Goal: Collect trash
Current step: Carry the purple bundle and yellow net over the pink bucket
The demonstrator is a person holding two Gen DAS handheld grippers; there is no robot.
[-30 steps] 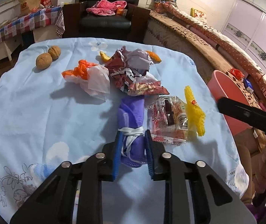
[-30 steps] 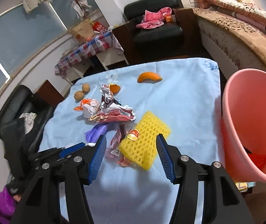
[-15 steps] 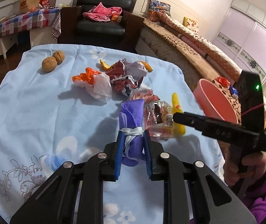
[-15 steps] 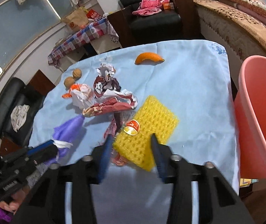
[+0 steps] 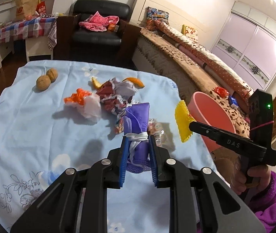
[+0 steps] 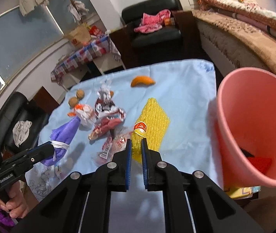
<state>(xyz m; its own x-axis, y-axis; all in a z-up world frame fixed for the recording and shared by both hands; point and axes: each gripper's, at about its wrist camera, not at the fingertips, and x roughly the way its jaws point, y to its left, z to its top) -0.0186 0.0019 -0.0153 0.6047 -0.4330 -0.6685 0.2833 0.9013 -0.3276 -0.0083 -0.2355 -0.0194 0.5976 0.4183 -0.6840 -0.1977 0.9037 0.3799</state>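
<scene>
Both claws are gripping trash: left claw [image 5: 137,147] clamping the purple mask [image 5: 138,124], right claw [image 6: 136,151], jaws just closing, pinching the yellow foam net [image 6: 153,124]. I am judging pickup done; next I am carrying both over the pink bin [image 6: 254,120] before letting go.

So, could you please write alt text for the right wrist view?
The right gripper is shut on a yellow foam fruit net, above a light blue tablecloth strewn with wrappers. A pink bin stands at the right; the left gripper holds a purple mask.
</scene>
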